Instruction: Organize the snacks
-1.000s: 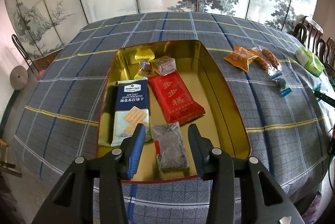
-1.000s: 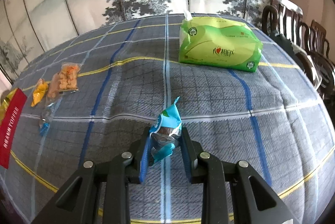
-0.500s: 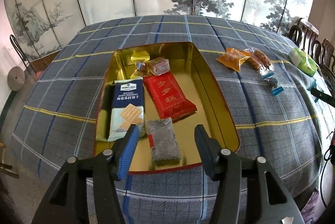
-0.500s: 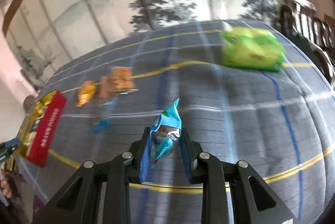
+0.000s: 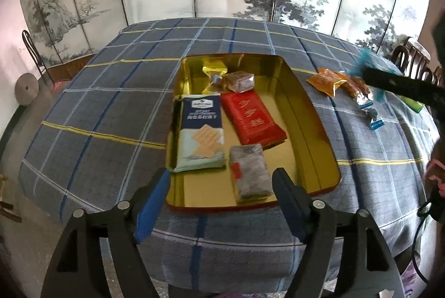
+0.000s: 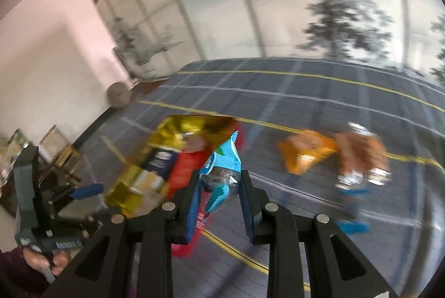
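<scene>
Two views. From the left wrist, we see our left hand-held gripper [image 5: 221, 188] spread wide, holding nothing, at the near rim of the gold tin [image 5: 314, 117], which holds a cracker pack [image 5: 201, 136] and a red packet [image 5: 251, 117]. From the right wrist, our right hand-held gripper [image 6: 219, 186] pinches a blue candy [image 6: 221, 172] above the table [image 6: 306, 92].

Tin tray [image 5: 303, 100]: glossy gold metal. Tablecloth [image 5: 111, 103]: matt woven cloth. Cracker pack [image 5: 201, 136] and red pack [image 5: 251, 117]: shiny plastic film.
</scene>
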Action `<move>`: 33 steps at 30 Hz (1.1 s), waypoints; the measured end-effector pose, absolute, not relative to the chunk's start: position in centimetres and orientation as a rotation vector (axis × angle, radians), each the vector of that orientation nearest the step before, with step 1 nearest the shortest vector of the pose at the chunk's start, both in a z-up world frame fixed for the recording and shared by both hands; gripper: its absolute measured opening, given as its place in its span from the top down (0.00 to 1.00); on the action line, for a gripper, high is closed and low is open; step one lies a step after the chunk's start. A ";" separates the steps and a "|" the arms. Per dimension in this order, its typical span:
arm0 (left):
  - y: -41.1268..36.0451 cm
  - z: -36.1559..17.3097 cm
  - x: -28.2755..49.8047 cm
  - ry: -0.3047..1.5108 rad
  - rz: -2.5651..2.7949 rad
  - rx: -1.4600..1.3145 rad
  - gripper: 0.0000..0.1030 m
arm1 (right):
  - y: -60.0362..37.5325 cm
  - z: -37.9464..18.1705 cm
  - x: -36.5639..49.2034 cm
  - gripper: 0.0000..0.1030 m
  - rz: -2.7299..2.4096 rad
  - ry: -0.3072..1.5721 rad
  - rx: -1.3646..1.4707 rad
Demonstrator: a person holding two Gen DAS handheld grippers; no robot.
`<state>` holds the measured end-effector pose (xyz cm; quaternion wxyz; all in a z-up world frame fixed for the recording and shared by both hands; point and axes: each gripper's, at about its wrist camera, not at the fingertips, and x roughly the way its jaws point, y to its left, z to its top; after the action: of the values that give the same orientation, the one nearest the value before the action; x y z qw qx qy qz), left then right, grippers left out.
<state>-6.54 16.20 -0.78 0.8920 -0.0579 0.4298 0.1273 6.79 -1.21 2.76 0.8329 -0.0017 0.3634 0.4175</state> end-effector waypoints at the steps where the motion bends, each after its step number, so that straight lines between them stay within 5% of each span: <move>1: 16.3 -0.8 -6.7 0.891 0.268 -0.118 0.28 | -0.1 2.7 6.8 0.74 0.900 0.777 -0.011; 17: 18.6 -2.1 -7.1 0.922 0.293 -0.151 0.24 | 10.7 0.0 8.5 0.71 1.017 0.897 -0.068; 19: 18.7 -2.4 -7.0 0.934 0.292 -0.157 0.24 | 10.6 0.1 8.8 0.65 1.015 0.894 -0.053; 21: 18.7 -2.5 -6.9 0.937 0.294 -0.157 0.24 | 9.7 0.5 8.8 0.54 1.000 0.869 -0.045; 33: 17.0 -2.4 -5.1 0.956 0.238 -0.152 0.23 | -10.5 -1.4 18.4 0.54 0.499 0.886 -0.016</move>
<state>-5.11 16.98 -2.35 0.8784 -0.0729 0.4583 0.1139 18.37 -10.46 -1.45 0.8735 -0.0077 0.4240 0.2391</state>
